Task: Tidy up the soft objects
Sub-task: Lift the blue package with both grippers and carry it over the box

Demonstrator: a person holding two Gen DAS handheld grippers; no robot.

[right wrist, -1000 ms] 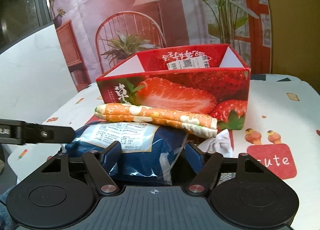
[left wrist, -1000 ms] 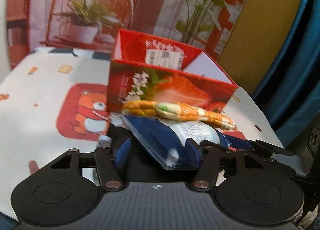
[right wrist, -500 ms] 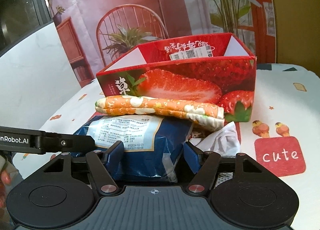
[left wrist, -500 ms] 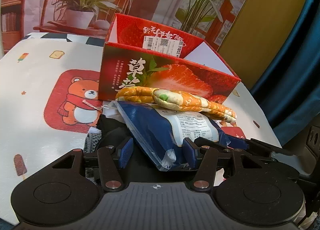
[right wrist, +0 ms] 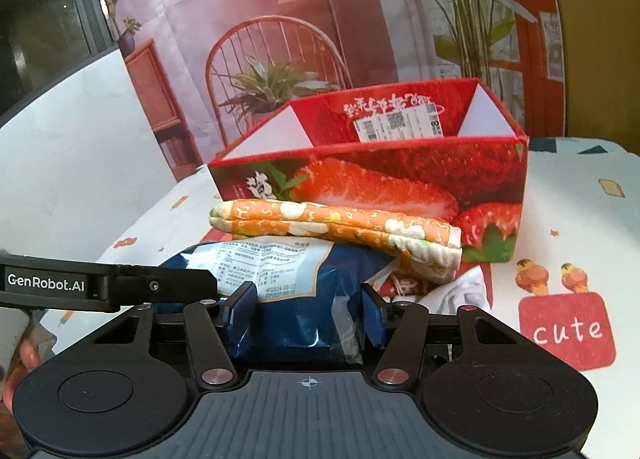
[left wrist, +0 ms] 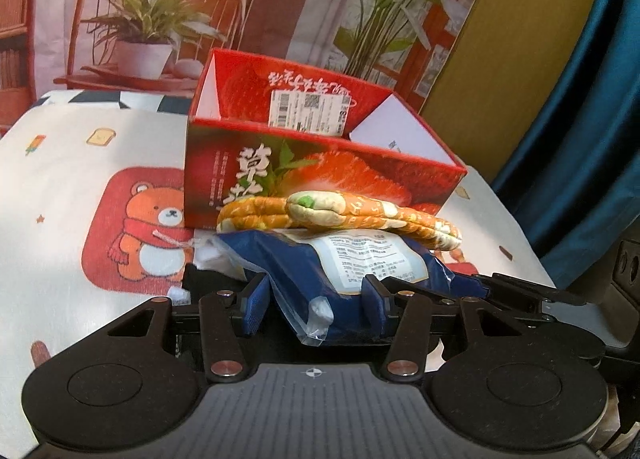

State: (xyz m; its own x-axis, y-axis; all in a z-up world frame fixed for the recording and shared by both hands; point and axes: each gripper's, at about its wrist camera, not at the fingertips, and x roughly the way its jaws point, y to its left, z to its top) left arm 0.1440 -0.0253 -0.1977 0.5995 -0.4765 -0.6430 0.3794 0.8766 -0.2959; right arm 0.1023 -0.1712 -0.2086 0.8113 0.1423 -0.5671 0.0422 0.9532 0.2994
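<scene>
Both grippers had just been closing on the blue packet (left wrist: 320, 271); left gripper (left wrist: 316, 299) and right gripper (right wrist: 308, 309) each squeezed an end. Orange folded cloth (right wrist: 340, 225) sat on top, touching the strawberry box (right wrist: 400, 179).

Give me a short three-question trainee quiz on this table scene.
1. True or false: the orange padded cloth lies inside the strawberry box.
2. What lies between the pads of both the left gripper and the right gripper?
3. Where does the cloth rest? A) on the blue packet B) on the bare tablecloth C) in the box

Key: 1 false; 2 the blue packet; 3 A
</scene>
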